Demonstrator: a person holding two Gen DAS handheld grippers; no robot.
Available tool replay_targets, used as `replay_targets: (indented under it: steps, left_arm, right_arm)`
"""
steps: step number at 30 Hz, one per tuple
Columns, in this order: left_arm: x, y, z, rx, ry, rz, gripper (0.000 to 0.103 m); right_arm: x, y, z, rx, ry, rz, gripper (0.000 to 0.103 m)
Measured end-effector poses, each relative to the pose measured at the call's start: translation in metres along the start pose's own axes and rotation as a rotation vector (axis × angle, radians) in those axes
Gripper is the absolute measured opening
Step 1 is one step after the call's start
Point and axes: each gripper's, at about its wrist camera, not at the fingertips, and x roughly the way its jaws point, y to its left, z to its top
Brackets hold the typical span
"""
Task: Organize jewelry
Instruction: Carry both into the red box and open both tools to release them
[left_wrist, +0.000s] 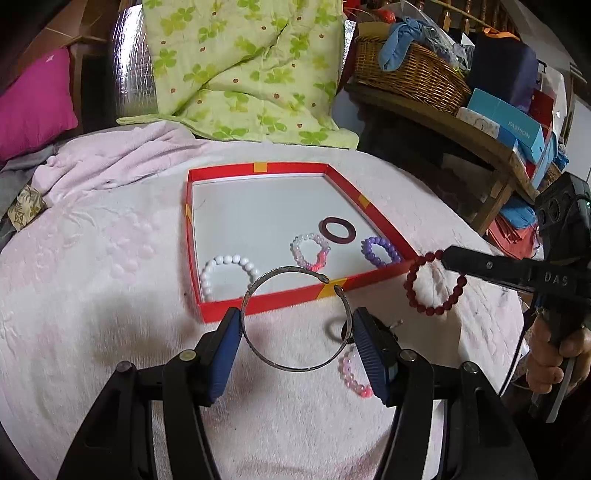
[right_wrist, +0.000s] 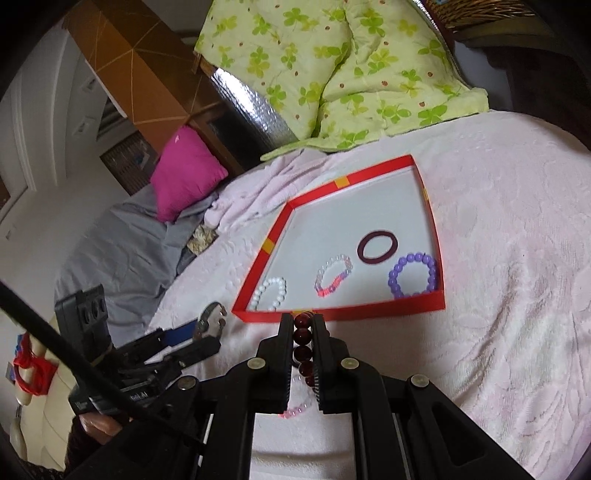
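A: Nearest first. Left gripper (left_wrist: 297, 332), blue-padded fingers (left_wrist: 226, 354) set about half apart, pressing on either side of a silver open bangle (left_wrist: 295, 317). The bangle is held off the bed, its gap end pointing toward the box.

B: Right gripper (right_wrist: 303, 354)?

A: Fingers nearly together, clamped on a dark red bead bracelet (left_wrist: 434, 282). In the left wrist view the loop hangs free from the tips, just off the near right corner of the box. A hand (left_wrist: 554, 358) grips the handle at the right edge.

B: Anything on the bedding below?

A: A pink bead bracelet (left_wrist: 354, 376) lies on the pale pink blanket (left_wrist: 92, 258) under the left gripper's right finger. Beside it is a dark ring-like piece (left_wrist: 334, 330), partly hidden; I cannot tell what it is.

B: Then the box.

A: Red shallow box (left_wrist: 266, 301) with a white floor, resting on the blanket. Inside, near edge: white bead bracelet (left_wrist: 229, 275) at the left. Middle: a pink-and-white bracelet (left_wrist: 312, 251). Right: purple bead bracelet (left_wrist: 380, 251) against the side wall. Just behind those two, a dark maroon ring (left_wrist: 337, 229). All four lie flat and apart.

B: Beyond?

A: Green clover-print quilt (left_wrist: 243, 70), magenta pillow (left_wrist: 35, 103) at the left, wicker basket (left_wrist: 410, 74) on a wooden shelf at the right.
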Motion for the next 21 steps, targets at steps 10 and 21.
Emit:
replay_targets:
  steps: [10,21]
  left_arm:
    - [0.020,0.001,0.033,-0.012,-0.025,0.017,0.063]
    - [0.073,0.011,0.093,0.008,-0.003,0.021,0.063]
  right_arm:
    - [0.007,-0.012,0.043,0.058,-0.122,-0.005,0.010]
    - [0.067,-0.057,0.104,0.118,-0.131,-0.122,0.010]
